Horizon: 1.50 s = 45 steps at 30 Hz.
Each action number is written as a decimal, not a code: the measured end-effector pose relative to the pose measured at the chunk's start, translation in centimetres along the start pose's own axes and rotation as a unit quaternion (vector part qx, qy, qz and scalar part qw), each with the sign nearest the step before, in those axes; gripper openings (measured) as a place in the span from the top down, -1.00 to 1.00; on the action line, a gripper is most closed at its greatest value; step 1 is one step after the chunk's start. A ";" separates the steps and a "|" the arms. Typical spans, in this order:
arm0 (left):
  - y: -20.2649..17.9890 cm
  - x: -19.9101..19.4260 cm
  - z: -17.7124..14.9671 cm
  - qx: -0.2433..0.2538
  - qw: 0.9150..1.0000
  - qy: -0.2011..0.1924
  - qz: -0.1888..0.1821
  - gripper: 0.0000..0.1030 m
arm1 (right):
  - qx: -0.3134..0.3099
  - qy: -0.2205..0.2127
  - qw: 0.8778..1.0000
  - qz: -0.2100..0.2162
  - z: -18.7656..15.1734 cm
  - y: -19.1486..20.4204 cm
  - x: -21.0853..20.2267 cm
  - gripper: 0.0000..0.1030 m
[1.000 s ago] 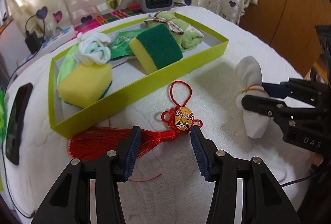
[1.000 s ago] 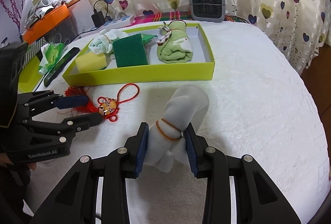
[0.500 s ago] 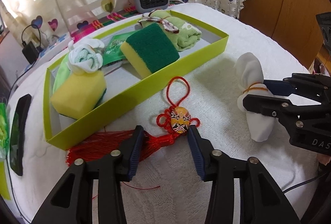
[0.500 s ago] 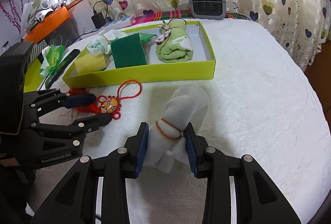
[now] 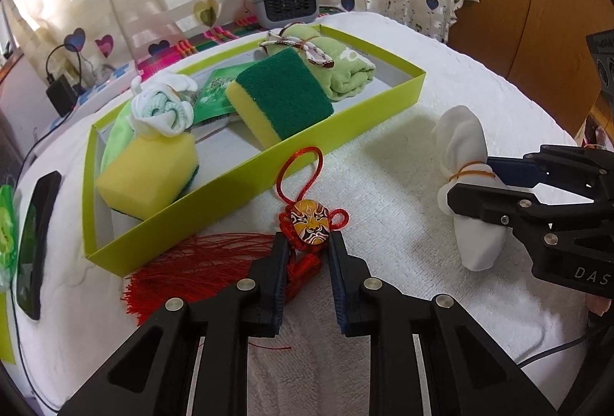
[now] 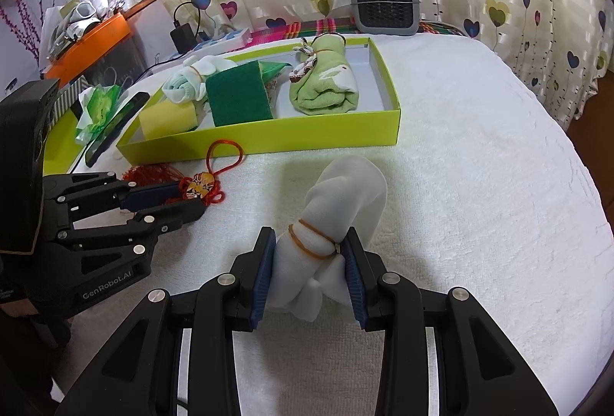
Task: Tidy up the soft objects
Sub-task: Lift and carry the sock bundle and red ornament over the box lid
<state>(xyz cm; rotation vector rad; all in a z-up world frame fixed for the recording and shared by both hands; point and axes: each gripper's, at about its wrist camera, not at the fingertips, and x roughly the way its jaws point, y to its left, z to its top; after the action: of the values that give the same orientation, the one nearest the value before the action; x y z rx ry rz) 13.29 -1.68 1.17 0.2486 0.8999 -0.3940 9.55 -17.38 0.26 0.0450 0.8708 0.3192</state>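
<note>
L jaws just closed on the tassel charm.
My left gripper [image 5: 305,255] now pinches the red knot of the tassel charm [image 5: 311,222], lying beside the green tray [image 5: 245,174]; right gripper [image 6: 307,262] squeezes the white cloth bundle [image 6: 337,208] on the table. Both look ready to lift, imo.

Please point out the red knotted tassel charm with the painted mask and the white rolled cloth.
Red knotted tassel charm with painted mask [image 5: 310,222], left wrist view, mask face.
White rolled cloth with orange rubber band [image 6: 347,185], right wrist view, rounded upper end.
</note>
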 end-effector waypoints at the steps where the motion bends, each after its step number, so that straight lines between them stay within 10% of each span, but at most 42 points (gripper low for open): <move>1: 0.0 0.0 0.0 -0.002 1.000 -0.001 0.000 0.64 | 0.000 0.000 1.000 0.000 0.0 0.0 0.0 0.29; 45: 1.4 -6.2 -0.5 -0.062 0.996 -0.071 0.009 0.65 | -0.022 -0.033 0.999 -0.002 0.5 1.2 -2.0 0.29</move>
<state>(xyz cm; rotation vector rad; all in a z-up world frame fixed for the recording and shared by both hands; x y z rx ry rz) 10.06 1.16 5.92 0.1129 0.7793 -0.3343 8.38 -16.75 2.25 0.0122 0.7980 0.3307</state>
